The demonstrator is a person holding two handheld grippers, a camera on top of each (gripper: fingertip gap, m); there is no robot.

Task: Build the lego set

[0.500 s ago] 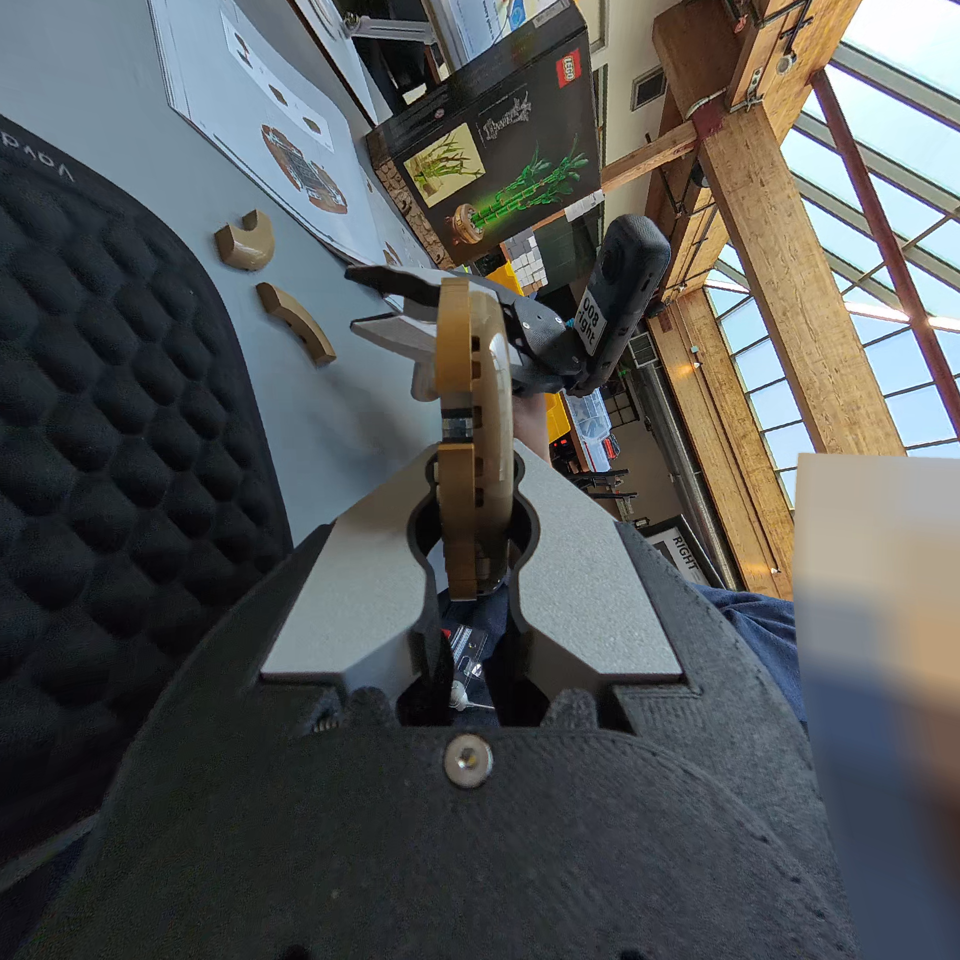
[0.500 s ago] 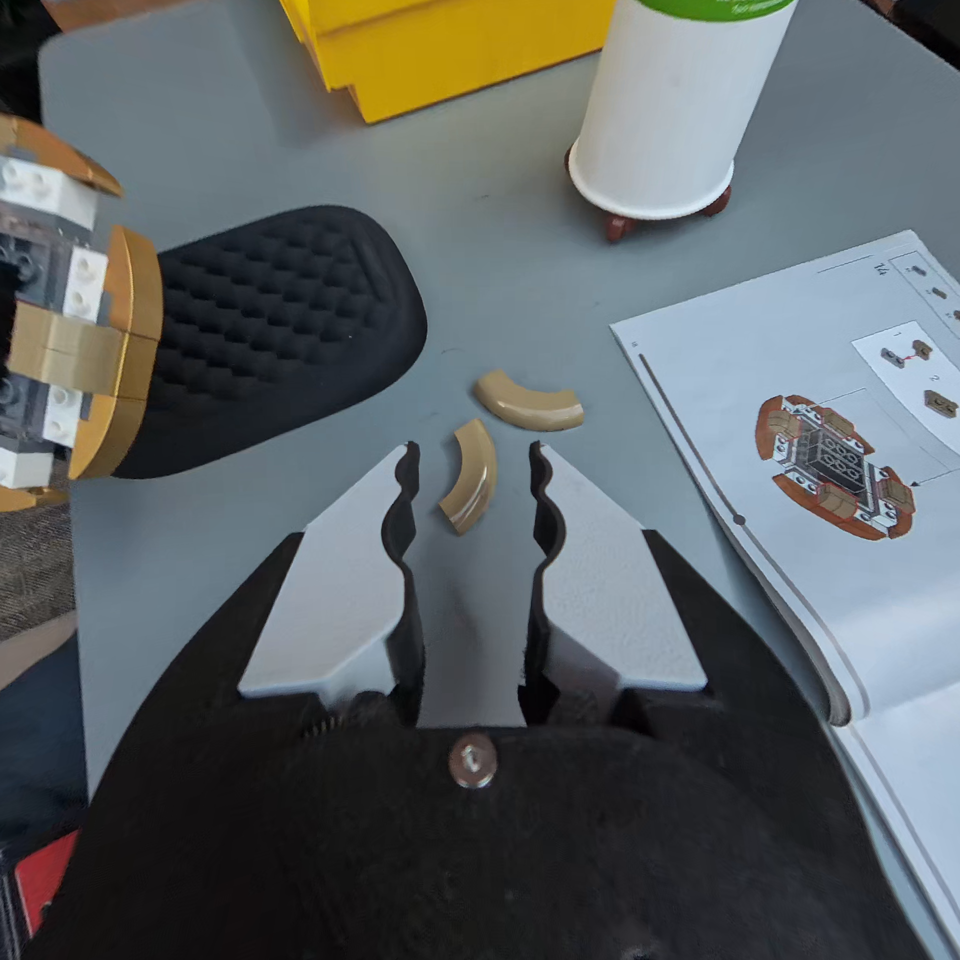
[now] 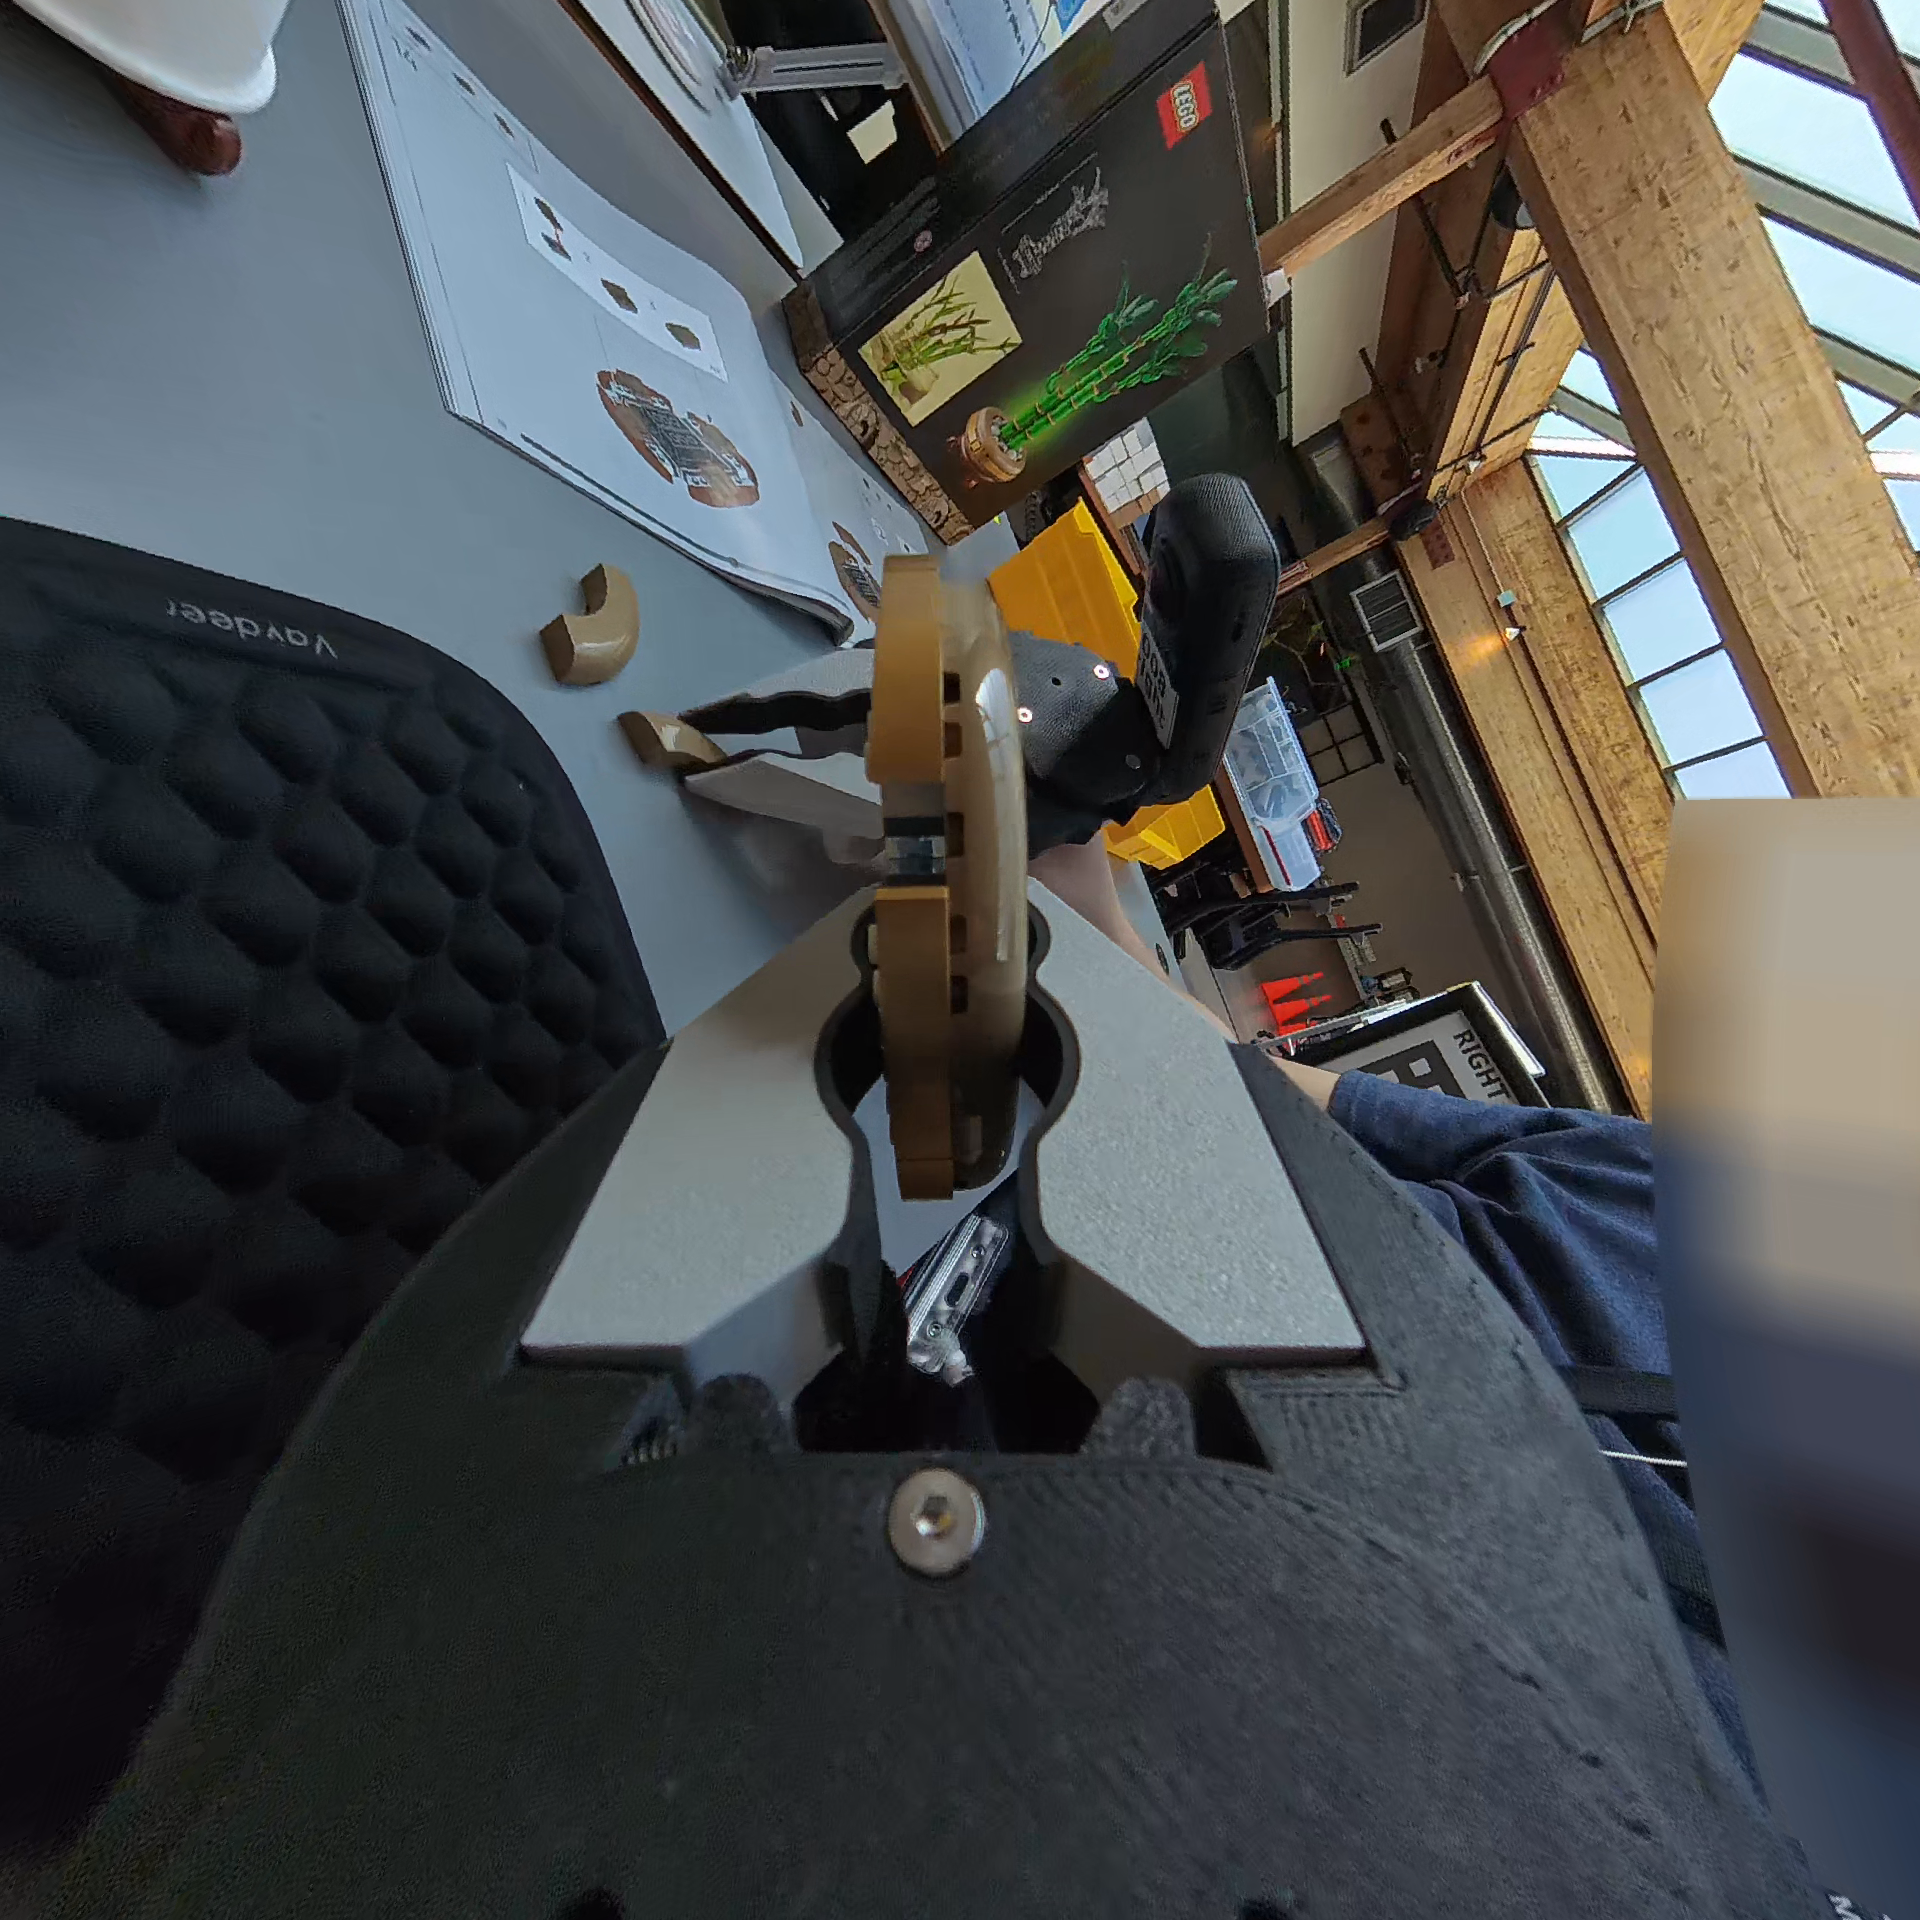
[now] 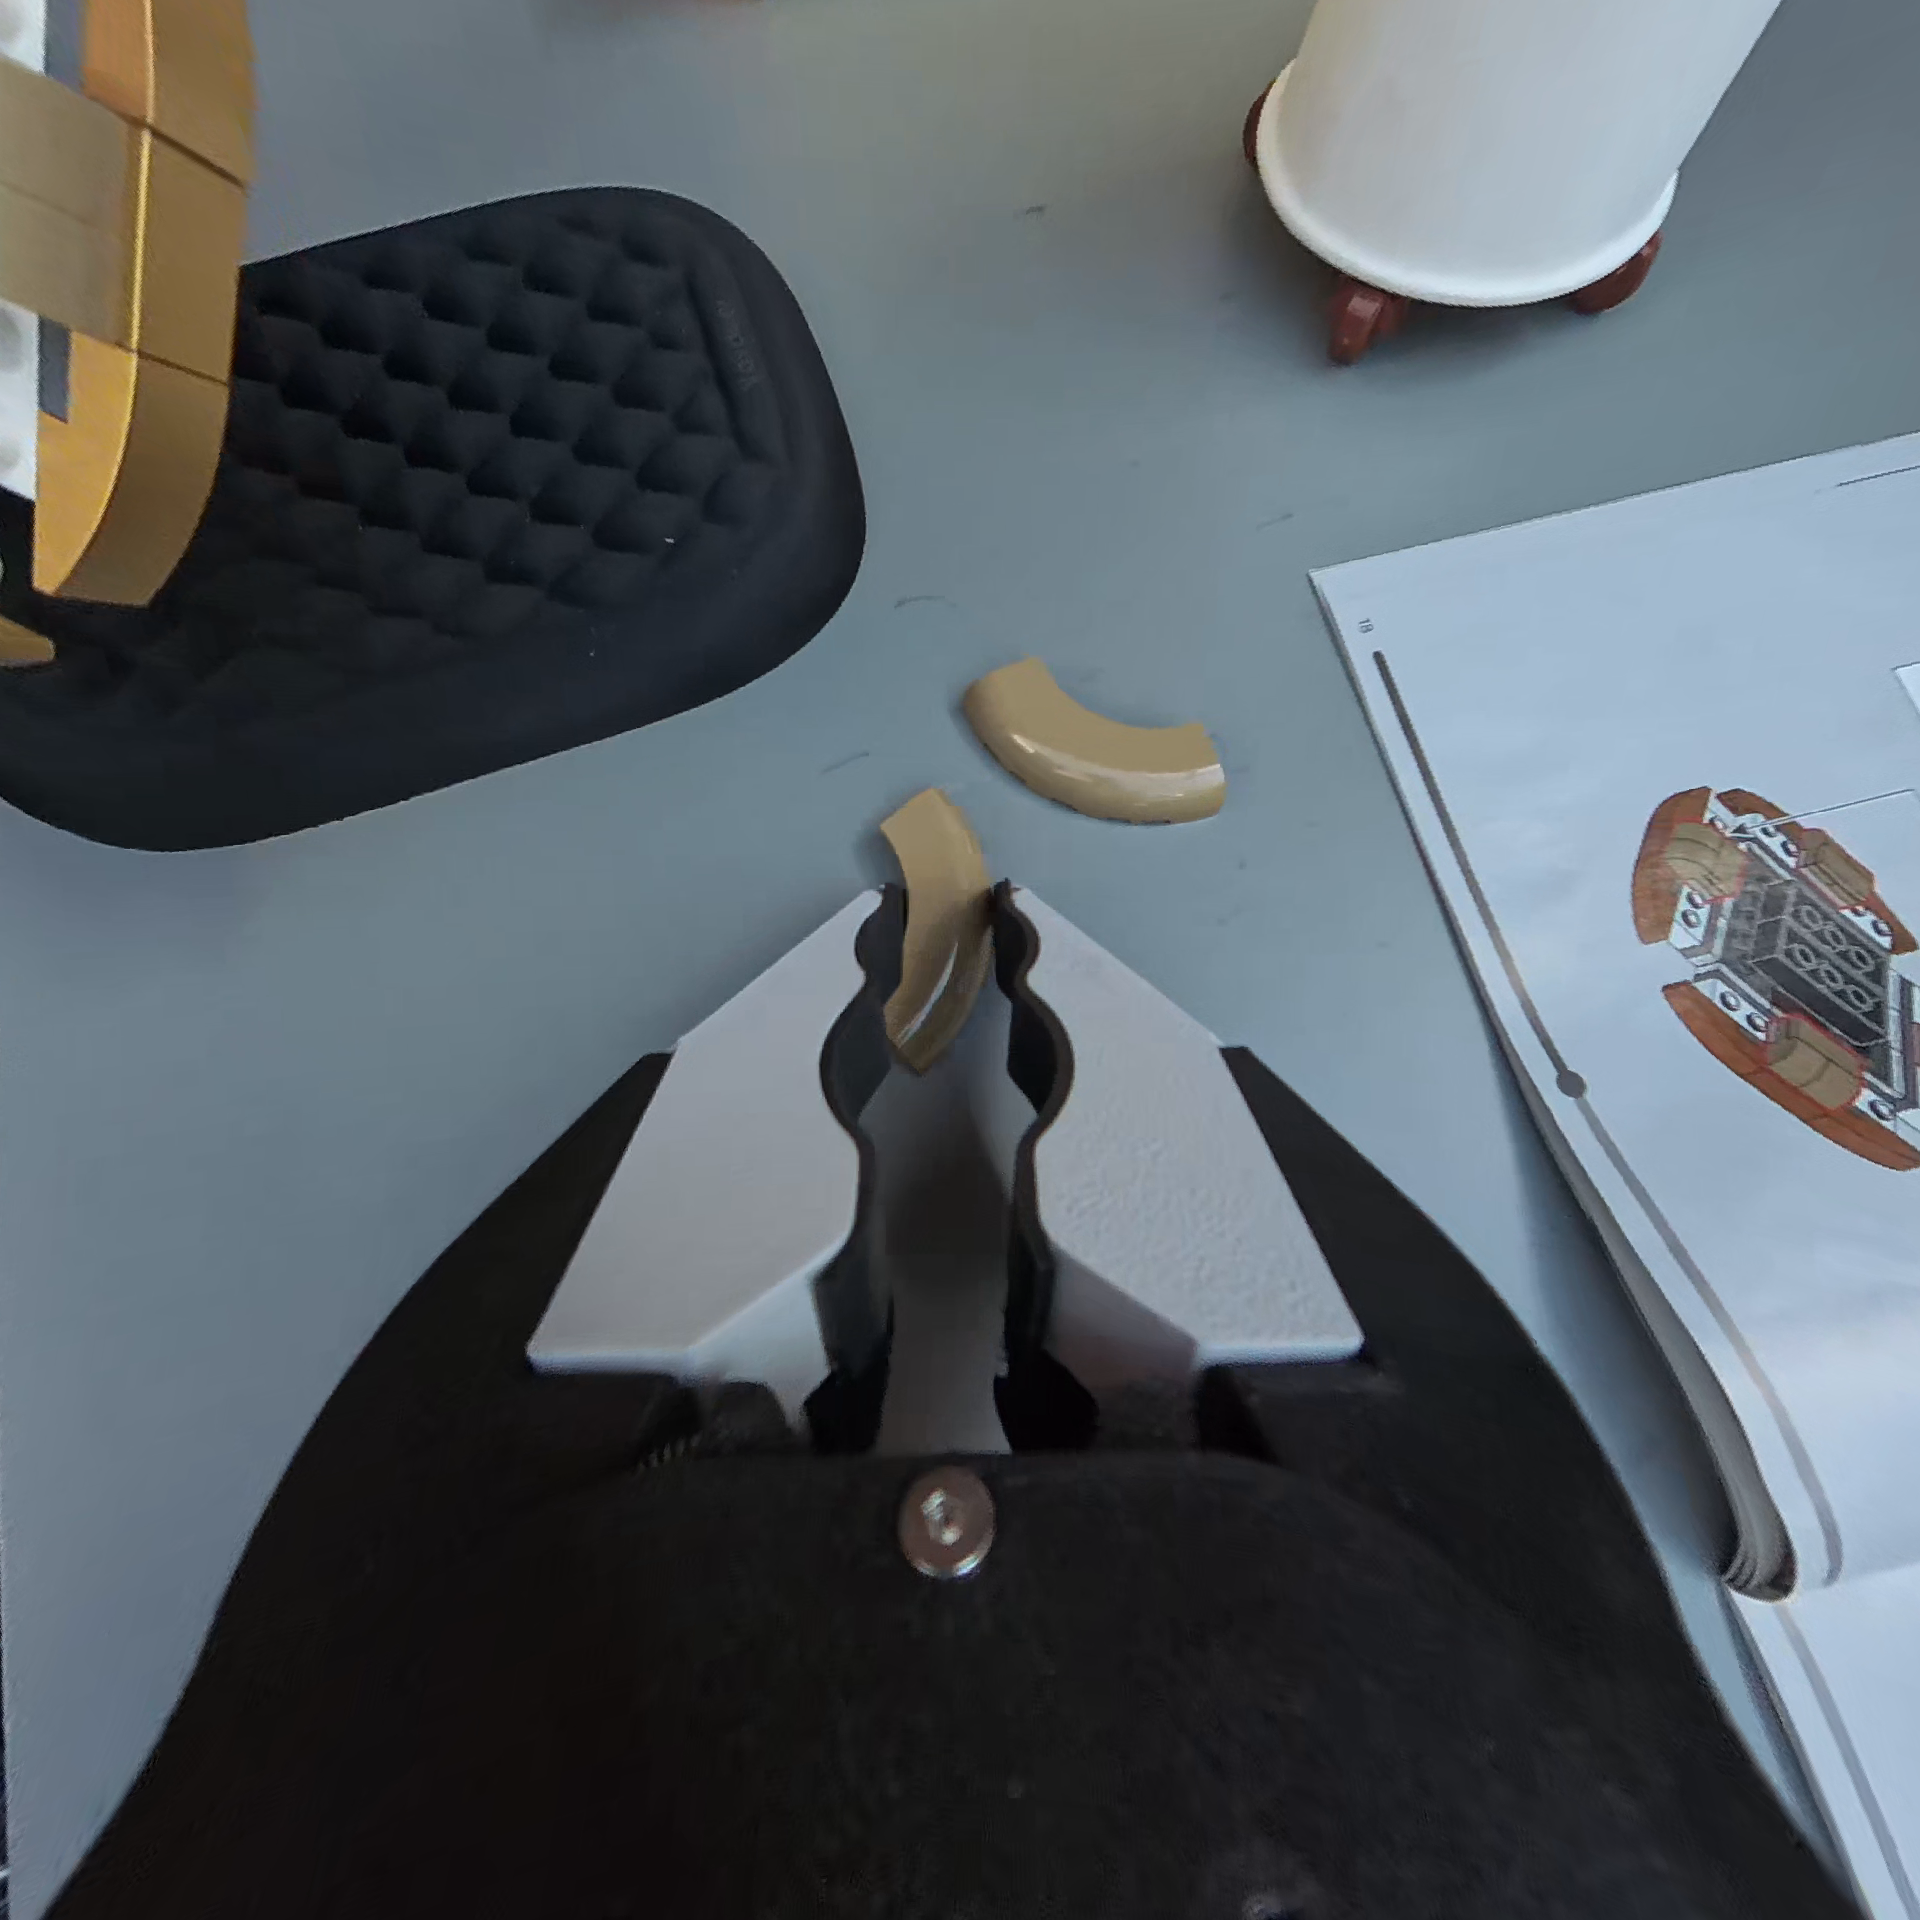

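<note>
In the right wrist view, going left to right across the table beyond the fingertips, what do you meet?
Round tan assembly → black pad → curved tan piece in the right gripper → loose curved tan piece → white cup → open instruction booklet.

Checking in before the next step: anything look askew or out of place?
One oddity: the white cup stands on small brown bricks, not flat on the table. Otherwise fine: left claw grips the round base, right claw pinches a tan curved piece.
</note>
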